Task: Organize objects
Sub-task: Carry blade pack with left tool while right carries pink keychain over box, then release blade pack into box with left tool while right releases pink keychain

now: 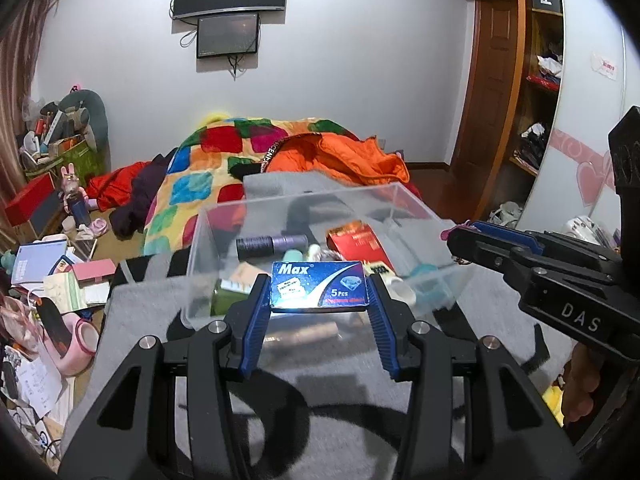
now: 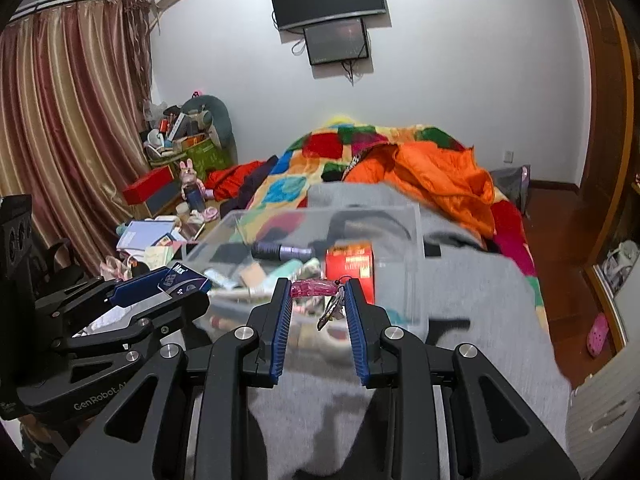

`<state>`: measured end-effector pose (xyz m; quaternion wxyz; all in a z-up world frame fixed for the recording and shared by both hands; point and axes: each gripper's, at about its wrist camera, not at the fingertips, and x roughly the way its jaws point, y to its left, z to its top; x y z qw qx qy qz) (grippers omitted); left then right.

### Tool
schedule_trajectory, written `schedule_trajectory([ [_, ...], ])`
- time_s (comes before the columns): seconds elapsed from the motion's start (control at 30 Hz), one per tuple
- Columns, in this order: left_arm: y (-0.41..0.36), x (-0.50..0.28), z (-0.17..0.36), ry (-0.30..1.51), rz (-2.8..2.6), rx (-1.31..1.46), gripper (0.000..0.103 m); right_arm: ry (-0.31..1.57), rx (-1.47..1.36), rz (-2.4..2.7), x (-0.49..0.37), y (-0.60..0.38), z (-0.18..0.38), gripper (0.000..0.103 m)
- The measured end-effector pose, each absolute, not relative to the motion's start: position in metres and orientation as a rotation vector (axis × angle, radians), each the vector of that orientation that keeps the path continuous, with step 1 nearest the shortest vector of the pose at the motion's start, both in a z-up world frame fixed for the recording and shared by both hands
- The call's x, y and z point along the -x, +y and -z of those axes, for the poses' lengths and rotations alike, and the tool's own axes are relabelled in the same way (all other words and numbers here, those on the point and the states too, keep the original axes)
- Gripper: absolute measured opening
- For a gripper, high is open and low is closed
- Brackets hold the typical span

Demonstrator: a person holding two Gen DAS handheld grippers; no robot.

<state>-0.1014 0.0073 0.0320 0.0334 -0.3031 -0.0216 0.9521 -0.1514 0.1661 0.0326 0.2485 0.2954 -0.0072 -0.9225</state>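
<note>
A clear bin (image 1: 224, 240) stood on a cloth-covered surface (image 1: 360, 380), with a bed (image 1: 224, 168) behind it. Inside lay a cylinder (image 1: 272, 245), a carton (image 1: 358, 242) to its right, and what seemed small bottles between. A cluttered floor (image 1: 52, 280) spread left.

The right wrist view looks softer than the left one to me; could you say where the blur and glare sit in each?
Right wrist view: the clear bin and grey cloth are smeared by motion blur, while the right gripper stays sharp. Left wrist view: mostly crisp, with bright glare washing out the lower edge of the blue Max box; both views bend straight edges towards the rim.
</note>
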Motion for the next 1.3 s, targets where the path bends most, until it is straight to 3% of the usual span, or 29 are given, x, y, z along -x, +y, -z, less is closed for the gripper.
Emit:
schedule_trajectory([
  [0.6, -0.018, 0.152, 0.001, -0.139, -2.897, 1.077, 0.047, -0.023, -0.939, 2.486, 0.2, 0.145, 0.003, 0.024],
  [1.03, -0.023, 0.164, 0.013, -0.197, -2.861, 1.111, 0.047, 0.075, -0.977, 2.461, 0.203, 0.125, 0.018, 0.025],
  [1.3, -0.024, 0.155, 0.007, -0.198, -2.866, 1.096, 0.055, 0.063, -0.968, 2.454, 0.194, 0.129, 0.011, 0.044],
])
